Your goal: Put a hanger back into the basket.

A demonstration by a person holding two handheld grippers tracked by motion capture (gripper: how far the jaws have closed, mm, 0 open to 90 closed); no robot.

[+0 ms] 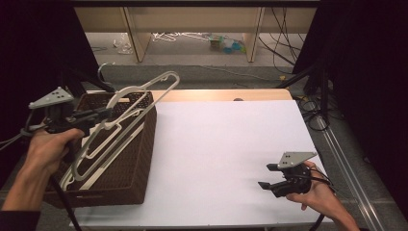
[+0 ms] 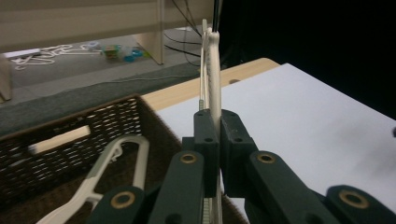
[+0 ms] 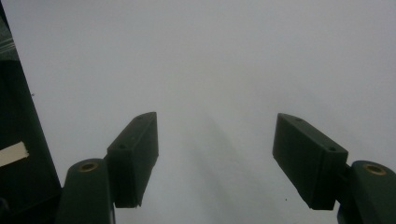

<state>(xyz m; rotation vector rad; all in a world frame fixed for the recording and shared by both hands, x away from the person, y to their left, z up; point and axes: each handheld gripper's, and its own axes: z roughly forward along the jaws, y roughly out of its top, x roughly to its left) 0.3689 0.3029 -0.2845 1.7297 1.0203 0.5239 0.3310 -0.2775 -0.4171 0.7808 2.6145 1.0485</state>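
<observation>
Left gripper (image 1: 103,114) clamped on a white hanger (image 1: 126,120), held tilted above the wicker basket (image 1: 137,159) at the table's left edge. Further white hangers (image 2: 100,175) lie inside the basket. Right gripper (image 1: 267,175): jaws apart, nothing between them, over the white table (image 1: 221,154).

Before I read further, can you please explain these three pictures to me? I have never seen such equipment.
A person sits at a table covered with white sheet and holds a hand tool, a gripper with two black jaws, in each hand. One picture looks down from above; the other two come from cameras on the grippers themselves. The left gripper is shut on a white clothes hanger, held over a brown wicker basket with more hangers inside. The right gripper is open and holds nothing, low over the bare white surface.
</observation>
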